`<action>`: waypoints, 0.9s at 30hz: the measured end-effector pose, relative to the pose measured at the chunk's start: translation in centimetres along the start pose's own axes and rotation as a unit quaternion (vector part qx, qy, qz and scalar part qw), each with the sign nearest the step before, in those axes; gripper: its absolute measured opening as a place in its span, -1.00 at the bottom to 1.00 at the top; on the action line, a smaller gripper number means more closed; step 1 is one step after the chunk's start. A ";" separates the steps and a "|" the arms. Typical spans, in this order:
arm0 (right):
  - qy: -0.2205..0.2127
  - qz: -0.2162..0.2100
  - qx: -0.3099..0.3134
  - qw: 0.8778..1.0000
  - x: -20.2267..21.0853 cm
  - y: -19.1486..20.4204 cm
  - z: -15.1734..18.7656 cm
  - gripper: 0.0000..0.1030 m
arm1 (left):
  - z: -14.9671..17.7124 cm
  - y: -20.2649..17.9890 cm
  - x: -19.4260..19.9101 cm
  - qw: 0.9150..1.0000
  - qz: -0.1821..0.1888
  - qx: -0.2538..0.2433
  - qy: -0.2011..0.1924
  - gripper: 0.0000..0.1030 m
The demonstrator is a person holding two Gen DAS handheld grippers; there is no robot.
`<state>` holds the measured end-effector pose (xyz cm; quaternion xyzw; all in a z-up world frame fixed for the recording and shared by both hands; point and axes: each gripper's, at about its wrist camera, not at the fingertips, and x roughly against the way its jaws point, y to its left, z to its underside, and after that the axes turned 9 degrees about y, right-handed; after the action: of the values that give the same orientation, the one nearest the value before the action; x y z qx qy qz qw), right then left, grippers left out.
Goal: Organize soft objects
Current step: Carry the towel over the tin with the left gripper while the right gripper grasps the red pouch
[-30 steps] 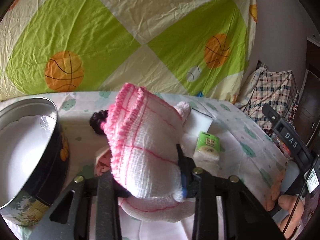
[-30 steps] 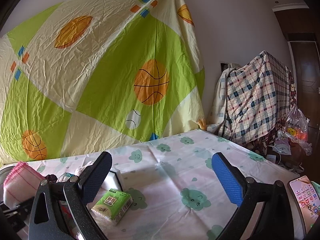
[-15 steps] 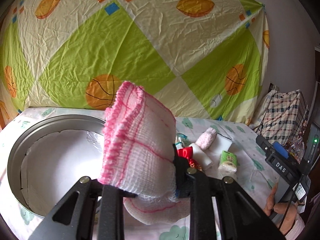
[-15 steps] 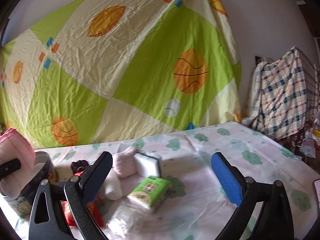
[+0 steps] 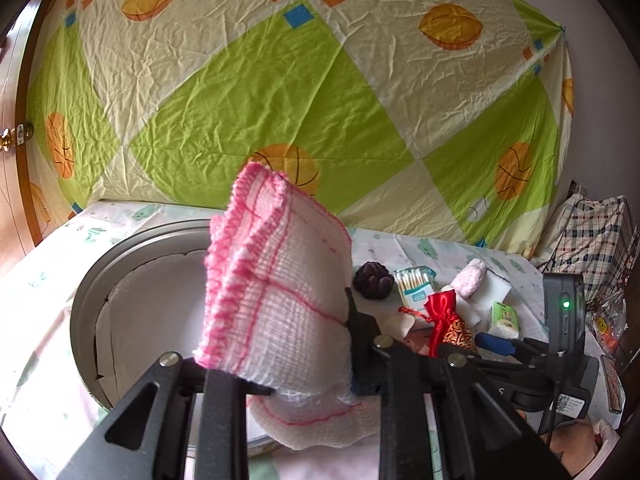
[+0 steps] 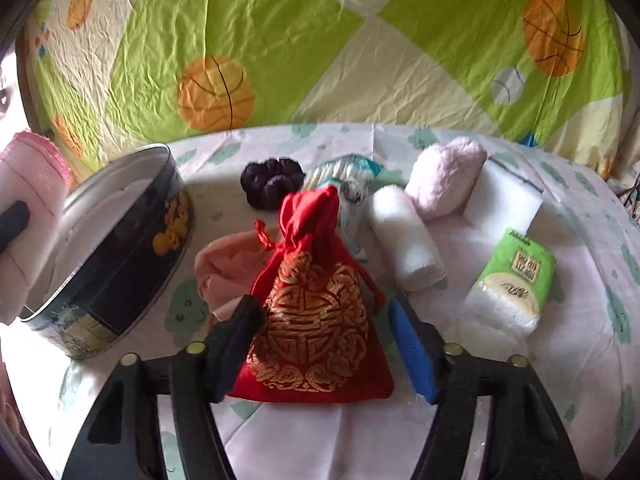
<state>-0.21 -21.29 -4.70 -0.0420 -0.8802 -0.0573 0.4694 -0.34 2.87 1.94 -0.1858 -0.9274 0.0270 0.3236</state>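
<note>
Over the round tin (image 5: 86,300), at the left side of the cloth-covered table (image 6: 580,208), the left gripper (image 5: 280,364) is clamped on a folded white washcloth with pink stitched edging (image 5: 276,296); the cloth stands up between the fingers and sags a little below them, held above the tin's white-lined inside. From the right wrist view the same washcloth (image 6: 30,208) shows at the far left, at the tin's rim (image 6: 116,216). The tin has a dark printed wall and a metal rim. To the right of the tin, the right gripper (image 6: 324,312) has its two fingers set either side of a red drawstring pouch with gold embroidery (image 6: 320,308), one dark pad at the left flank, one blue pad at the right; whether the pads press the fabric cannot be told, as the pouch lies on the table. A pale pink cloth pouch (image 6: 224,268) lies just left of the red one, partly beneath it. Farther back: a dark purple scrunchie (image 6: 270,184), a box of cotton swabs (image 5: 414,286), a rolled white towel (image 6: 404,236), a fluffy pink roll (image 6: 444,176) touching a white sponge block (image 6: 504,196). Near right, a green tissue pack (image 6: 514,280) lies apart from the rest. A green and cream sheet printed with basketballs (image 5: 280,88) hangs behind the table.
</note>
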 end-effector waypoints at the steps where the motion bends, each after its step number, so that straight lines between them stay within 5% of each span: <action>1: 0.010 -0.006 -0.003 1.000 -0.4 -0.1 0.0 0.09 | 0.0 0.4 0.0 1.000 -0.002 0.003 0.002 -0.57; 3: 0.008 -0.017 -0.010 1.000 -0.3 -0.6 0.0 -0.31 | 0.1 1.1 -0.1 1.000 -0.006 0.008 0.003 -0.57; 6: -0.001 -0.011 -0.009 1.000 0.6 -0.6 0.6 -0.54 | 0.3 2.0 -0.2 1.000 -0.007 0.014 0.005 -0.57; 13: -0.101 -0.012 -0.019 0.995 6.0 0.0 1.5 -0.58 | 0.4 3.0 -0.1 1.000 -0.007 0.021 0.001 -0.57; 21: -0.224 -0.047 0.033 0.973 10.6 6.0 1.0 -0.58 | 0.1 4.9 0.7 0.999 -0.027 0.036 -0.006 -0.57; 27: -0.253 -0.073 0.057 0.963 10.1 11.8 -0.8 -0.57 | -0.1 6.8 0.8 0.997 -0.059 0.043 -0.006 -0.57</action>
<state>-3.69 -9.50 4.86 0.0363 -0.9727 -0.0291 0.2275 1.37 9.49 1.28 -0.1170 -0.9366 0.0487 0.3266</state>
